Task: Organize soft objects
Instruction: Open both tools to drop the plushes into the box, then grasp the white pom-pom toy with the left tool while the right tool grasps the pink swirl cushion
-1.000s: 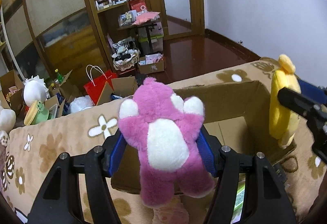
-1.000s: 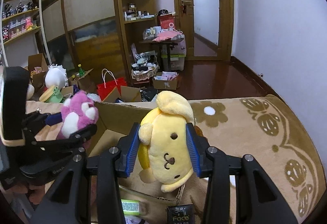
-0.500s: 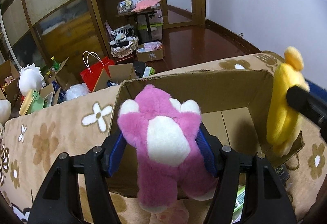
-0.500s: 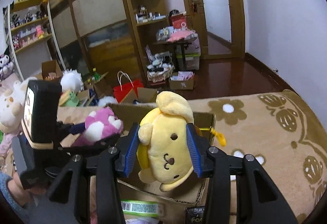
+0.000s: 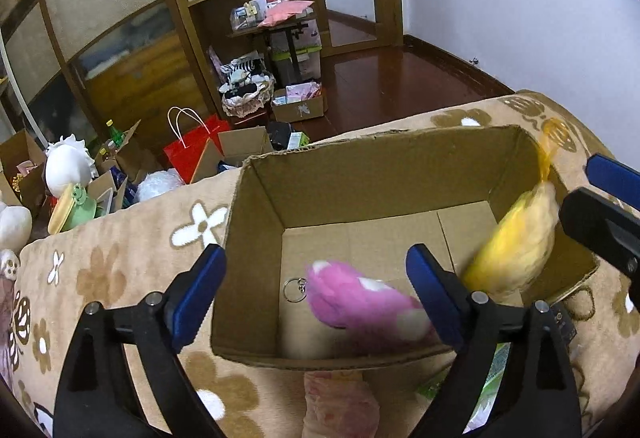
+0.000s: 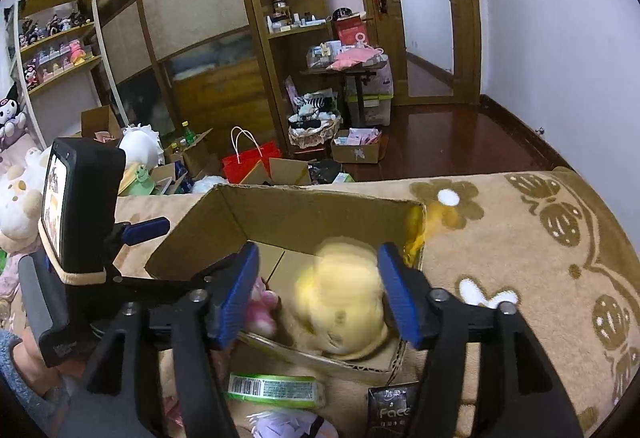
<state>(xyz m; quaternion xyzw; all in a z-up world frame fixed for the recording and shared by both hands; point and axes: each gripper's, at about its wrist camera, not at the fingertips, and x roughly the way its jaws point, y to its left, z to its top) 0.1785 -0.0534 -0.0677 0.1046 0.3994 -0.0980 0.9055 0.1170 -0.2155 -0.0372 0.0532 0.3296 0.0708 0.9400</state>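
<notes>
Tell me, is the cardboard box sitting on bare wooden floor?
No, the cardboard box rests on a tan flowered blanket.

Two plush toys, pink (image 5: 360, 302) and yellow (image 5: 516, 246), one cardboard box (image 5: 256, 238), two hand-held grippers (image 5: 316, 286) (image 6: 316, 286).

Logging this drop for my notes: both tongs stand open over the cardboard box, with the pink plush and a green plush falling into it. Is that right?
Not quite. The second toy is yellow, not green: the right wrist view shows the yellow plush between the opening right tongs. The rest holds: the left tongs are also opening, and the pink plush drops into the cardboard box.
</notes>
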